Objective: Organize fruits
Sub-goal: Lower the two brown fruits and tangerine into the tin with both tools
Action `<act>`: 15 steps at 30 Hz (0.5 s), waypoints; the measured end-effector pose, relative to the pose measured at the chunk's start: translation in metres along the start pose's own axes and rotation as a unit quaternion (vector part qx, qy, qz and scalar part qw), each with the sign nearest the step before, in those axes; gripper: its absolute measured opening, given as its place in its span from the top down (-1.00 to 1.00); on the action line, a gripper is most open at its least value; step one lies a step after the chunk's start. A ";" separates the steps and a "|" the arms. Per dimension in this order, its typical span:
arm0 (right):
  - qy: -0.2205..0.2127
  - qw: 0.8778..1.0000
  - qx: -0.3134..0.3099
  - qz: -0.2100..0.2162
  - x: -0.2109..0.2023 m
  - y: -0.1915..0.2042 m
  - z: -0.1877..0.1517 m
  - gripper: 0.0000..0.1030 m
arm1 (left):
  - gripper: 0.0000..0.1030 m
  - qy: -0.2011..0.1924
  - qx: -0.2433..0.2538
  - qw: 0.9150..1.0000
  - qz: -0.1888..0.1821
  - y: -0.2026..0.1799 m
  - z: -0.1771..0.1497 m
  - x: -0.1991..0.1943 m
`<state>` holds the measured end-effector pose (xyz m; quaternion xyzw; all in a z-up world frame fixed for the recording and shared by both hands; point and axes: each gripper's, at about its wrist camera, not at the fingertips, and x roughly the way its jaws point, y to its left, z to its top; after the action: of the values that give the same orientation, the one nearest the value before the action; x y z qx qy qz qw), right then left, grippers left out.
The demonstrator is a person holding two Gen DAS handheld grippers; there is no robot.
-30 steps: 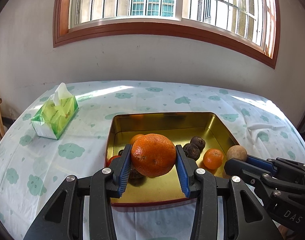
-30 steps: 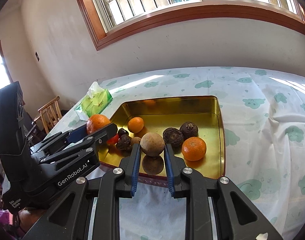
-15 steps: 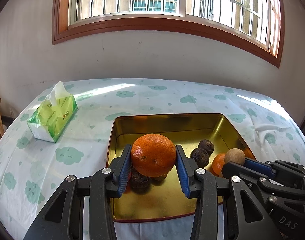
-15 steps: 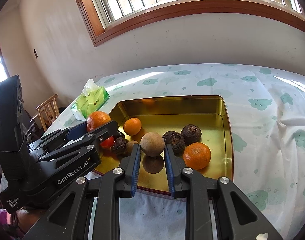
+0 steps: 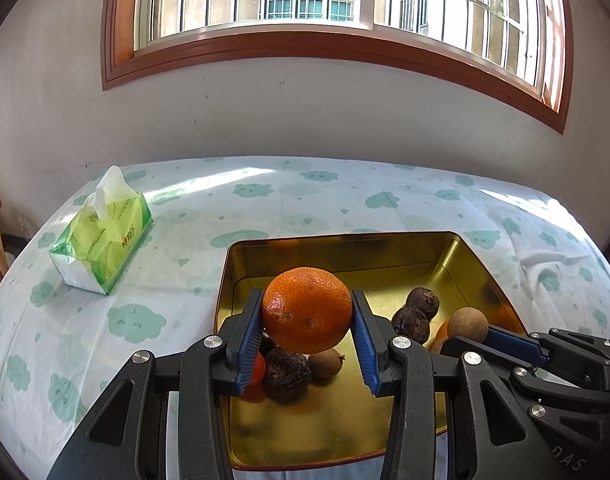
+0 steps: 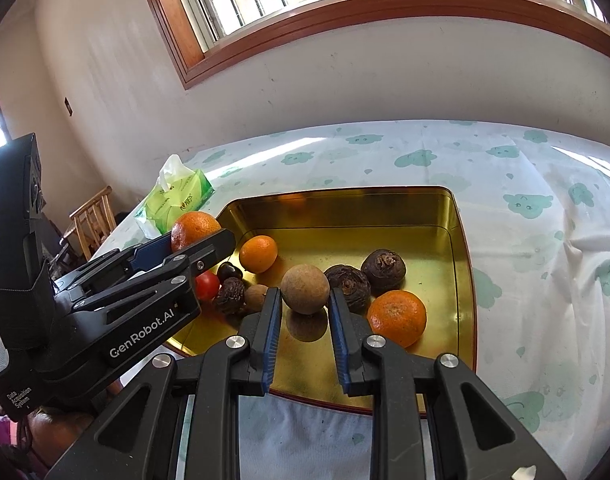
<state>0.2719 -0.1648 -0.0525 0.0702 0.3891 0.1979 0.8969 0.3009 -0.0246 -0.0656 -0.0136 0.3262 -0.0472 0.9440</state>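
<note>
Left gripper (image 5: 307, 318) clamped on orange (image 5: 307, 309), right gripper (image 6: 305, 300) clamped on brown fruit (image 6: 305, 289), both above gold tray (image 6: 345, 208), near side; tissues (image 5: 101, 236) far left on bench (image 5: 265, 196).

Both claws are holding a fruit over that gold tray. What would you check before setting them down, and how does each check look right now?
1. Left gripper has the big orange firmly between its jaws: ok.
2. Right gripper has the brown round fruit clamped: ok.
3. Both fruits are over the gold tray, not the tablecloth: ok.
4. Bare tray floor at the back for a drop spot: ok.
5. Spot right under the big orange is free: not ok; a dark wrinkled fruit and a small brown one lie there.
6. Height of each fruit above the tray floor: cannot tell.
</note>
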 end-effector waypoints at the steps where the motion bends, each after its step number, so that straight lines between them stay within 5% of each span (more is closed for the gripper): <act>1: 0.000 1.000 0.000 0.000 0.001 0.000 0.000 0.56 | 0.17 0.001 0.000 1.000 0.001 0.000 0.000 0.001; 15: 0.003 1.000 0.002 0.002 0.008 0.000 0.002 0.56 | 0.17 0.006 0.002 1.000 0.003 0.002 0.002 0.011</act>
<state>0.2780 -0.1613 -0.0560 0.0721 0.3919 0.1988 0.8954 0.3114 -0.0238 -0.0711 -0.0104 0.3320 -0.0448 0.9421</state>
